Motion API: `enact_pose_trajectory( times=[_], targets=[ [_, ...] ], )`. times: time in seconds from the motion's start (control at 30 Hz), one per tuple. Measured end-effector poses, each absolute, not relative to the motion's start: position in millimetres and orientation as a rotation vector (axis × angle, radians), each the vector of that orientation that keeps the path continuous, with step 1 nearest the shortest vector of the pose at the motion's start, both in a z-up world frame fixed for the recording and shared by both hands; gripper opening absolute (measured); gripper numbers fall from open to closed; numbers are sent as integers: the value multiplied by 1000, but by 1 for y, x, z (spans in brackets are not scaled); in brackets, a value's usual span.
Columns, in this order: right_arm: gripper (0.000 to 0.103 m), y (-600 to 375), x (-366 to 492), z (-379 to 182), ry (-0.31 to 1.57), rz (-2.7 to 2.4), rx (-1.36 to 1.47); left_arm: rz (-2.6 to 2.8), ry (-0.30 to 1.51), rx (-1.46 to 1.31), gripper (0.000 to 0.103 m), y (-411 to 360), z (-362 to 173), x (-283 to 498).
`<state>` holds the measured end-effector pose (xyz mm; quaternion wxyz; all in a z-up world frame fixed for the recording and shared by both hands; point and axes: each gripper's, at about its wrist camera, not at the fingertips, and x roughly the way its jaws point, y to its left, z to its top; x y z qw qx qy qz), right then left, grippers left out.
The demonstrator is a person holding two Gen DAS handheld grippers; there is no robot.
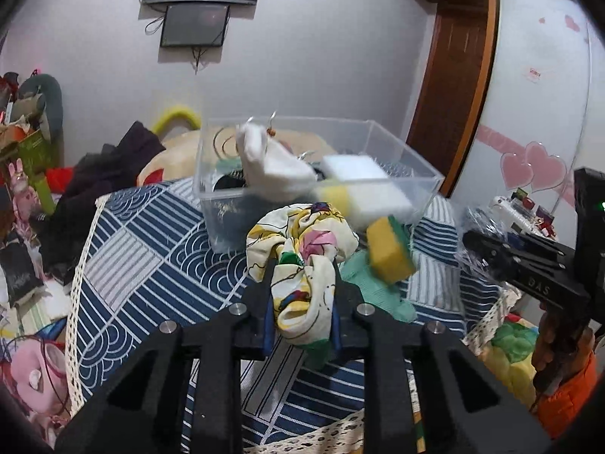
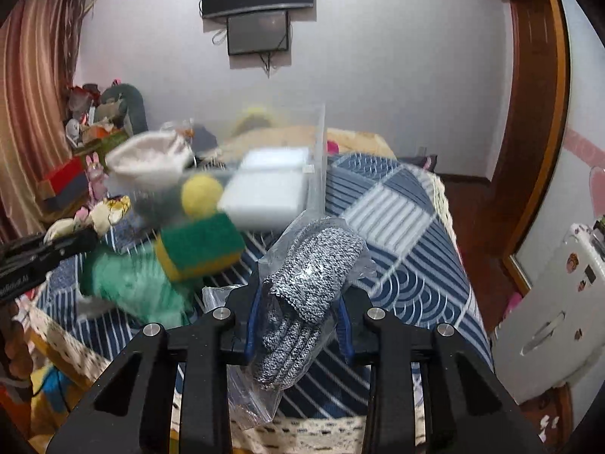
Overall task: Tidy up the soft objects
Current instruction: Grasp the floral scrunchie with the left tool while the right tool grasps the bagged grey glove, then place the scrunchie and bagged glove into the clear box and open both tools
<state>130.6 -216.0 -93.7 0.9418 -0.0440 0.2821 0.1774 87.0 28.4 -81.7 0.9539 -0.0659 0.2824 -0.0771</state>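
Observation:
My left gripper [image 1: 302, 276] is shut on a colourful patterned cloth [image 1: 302, 242] held above the blue patterned tablecloth [image 1: 151, 265]. My right gripper [image 2: 300, 287] is shut on a grey knitted glove in a clear plastic bag [image 2: 314, 265]. A clear plastic box [image 1: 234, 193] stands behind, holding white sponges [image 1: 355, 168] and a white sock [image 1: 272, 162]. A yellow-green sponge [image 1: 389, 249] and a green cloth [image 1: 374, 291] lie in front of the box. In the right wrist view the sponge [image 2: 200, 246], green cloth [image 2: 140, 287] and box [image 2: 317, 143] show to the left.
The right gripper's body [image 1: 529, 265] shows at the right edge of the left wrist view. Clutter of clothes and toys [image 1: 34, 174] lies left of the table. A wardrobe door [image 1: 537, 94] stands at right. A white appliance [image 2: 548, 302] stands right of the table.

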Motion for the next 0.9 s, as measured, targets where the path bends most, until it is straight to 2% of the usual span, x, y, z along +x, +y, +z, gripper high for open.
enact_pose_trajectory(
  times=[0.6,0.9],
  targets=[
    [29,-178,164,-42,426,436,-74,-153,428,-122,22,26,-31,122],
    [29,-150,195,-33,426,465,-90,-152,493,-139,22,24,-31,174]
  ],
)
